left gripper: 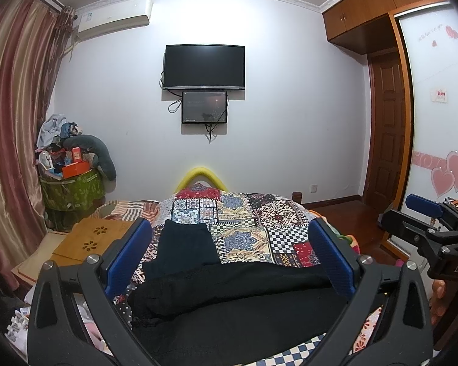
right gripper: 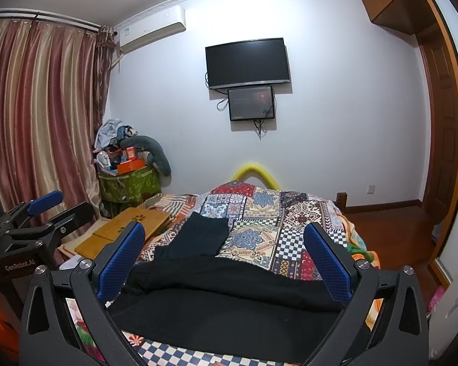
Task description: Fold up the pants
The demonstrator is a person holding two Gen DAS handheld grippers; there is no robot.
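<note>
Black pants (left gripper: pixel 229 302) lie spread across the near part of the bed's patchwork quilt (left gripper: pixel 259 213). A smaller folded black garment (left gripper: pixel 186 244) lies on the quilt just beyond them. My left gripper (left gripper: pixel 229 244) is open with blue pads, held above the pants and touching nothing. My right gripper (right gripper: pixel 224 244) is also open and empty above the same pants (right gripper: pixel 229 305) and the folded garment (right gripper: pixel 198 238). Each gripper shows at the other view's edge: the right one (left gripper: pixel 424 213), the left one (right gripper: pixel 45 204).
A wooden lap desk (left gripper: pixel 91 238) rests at the bed's left edge. A green bin piled with clutter (left gripper: pixel 71 183) stands by the curtains (left gripper: pixel 12 122). A TV (left gripper: pixel 204 66) hangs on the far wall. A wardrobe and a door (left gripper: pixel 387 122) are at the right.
</note>
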